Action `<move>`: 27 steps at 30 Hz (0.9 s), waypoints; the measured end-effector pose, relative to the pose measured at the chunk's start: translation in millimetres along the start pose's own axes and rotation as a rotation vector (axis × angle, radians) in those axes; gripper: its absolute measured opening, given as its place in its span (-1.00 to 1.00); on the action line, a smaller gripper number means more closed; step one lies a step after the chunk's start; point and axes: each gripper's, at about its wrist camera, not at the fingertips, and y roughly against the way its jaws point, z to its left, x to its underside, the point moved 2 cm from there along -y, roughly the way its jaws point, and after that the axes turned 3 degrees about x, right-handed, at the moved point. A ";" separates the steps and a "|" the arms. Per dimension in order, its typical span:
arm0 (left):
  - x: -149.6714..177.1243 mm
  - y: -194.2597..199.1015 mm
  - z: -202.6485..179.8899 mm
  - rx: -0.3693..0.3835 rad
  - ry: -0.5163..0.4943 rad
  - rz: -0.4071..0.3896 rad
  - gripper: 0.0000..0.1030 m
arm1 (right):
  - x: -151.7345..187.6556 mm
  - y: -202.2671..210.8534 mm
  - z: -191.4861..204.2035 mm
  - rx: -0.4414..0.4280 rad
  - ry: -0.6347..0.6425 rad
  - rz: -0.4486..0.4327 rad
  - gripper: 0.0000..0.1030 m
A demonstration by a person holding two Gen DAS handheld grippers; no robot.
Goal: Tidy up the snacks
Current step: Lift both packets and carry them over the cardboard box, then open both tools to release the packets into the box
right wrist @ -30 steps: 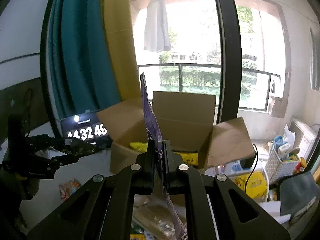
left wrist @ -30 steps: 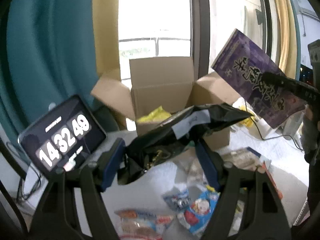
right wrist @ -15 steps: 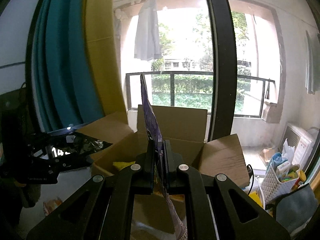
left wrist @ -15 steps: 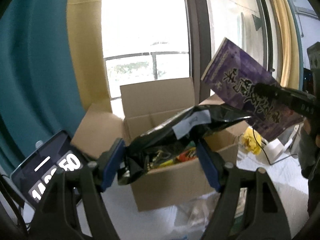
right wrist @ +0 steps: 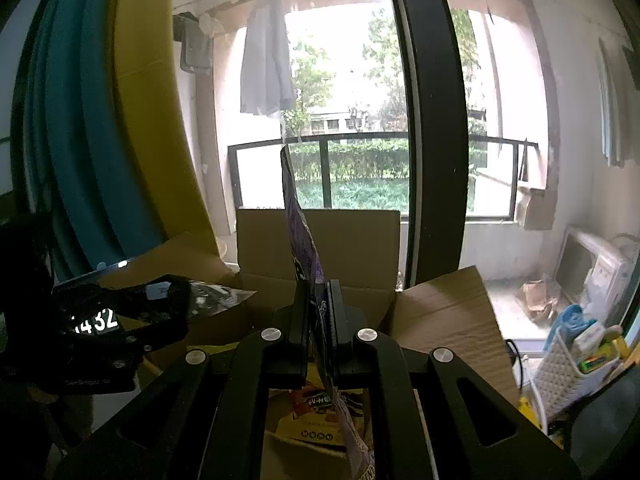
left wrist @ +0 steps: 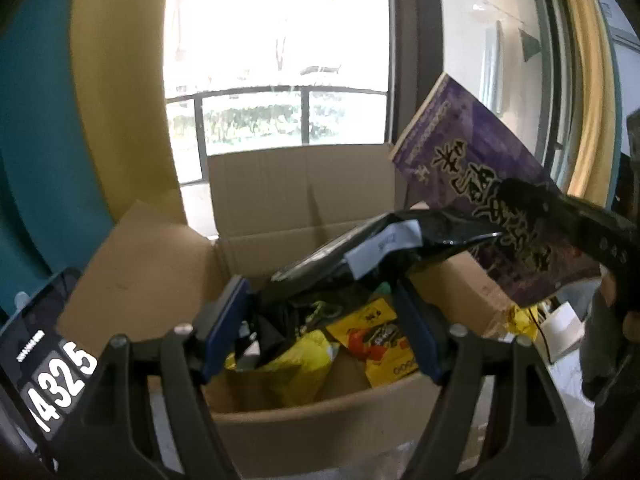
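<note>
Two snack bags held over the open cardboard box (left wrist: 304,420), one in each gripper.

The left gripper (left wrist: 320,316) clamps a black snack bag (left wrist: 360,256) between its blue pads, above the box's near edge; the bag's far end with a white label juts over the box's right side. The right gripper (right wrist: 318,316) is closed tight on a purple snack bag (right wrist: 300,240), seen edge-on and upright, above the box's middle. All four flaps splay outward, leaving the mouth open; yellow packets (left wrist: 304,364) lie on the floor of the box. A timer tablet (left wrist: 44,368) stands beside the left flap, its digits cut off at the frame. What the black bag holds cannot be made out.
</note>
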 end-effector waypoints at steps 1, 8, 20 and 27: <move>-1.3 -6.1 0.8 -0.001 0.008 0.003 0.46 | 0.1 -4.2 -1.4 0.000 -0.005 0.004 -0.83; -4.3 -40.2 1.2 -0.015 0.049 0.038 0.69 | 3.3 -30.6 -7.9 0.015 -0.029 0.040 -0.82; -5.8 -34.0 1.2 0.018 0.081 0.042 0.95 | 3.2 -21.4 -13.9 0.031 -0.043 0.064 -0.28; -15.4 -13.1 -4.7 0.027 0.072 0.003 0.96 | 1.5 -4.5 -6.0 0.019 -0.025 0.050 -0.28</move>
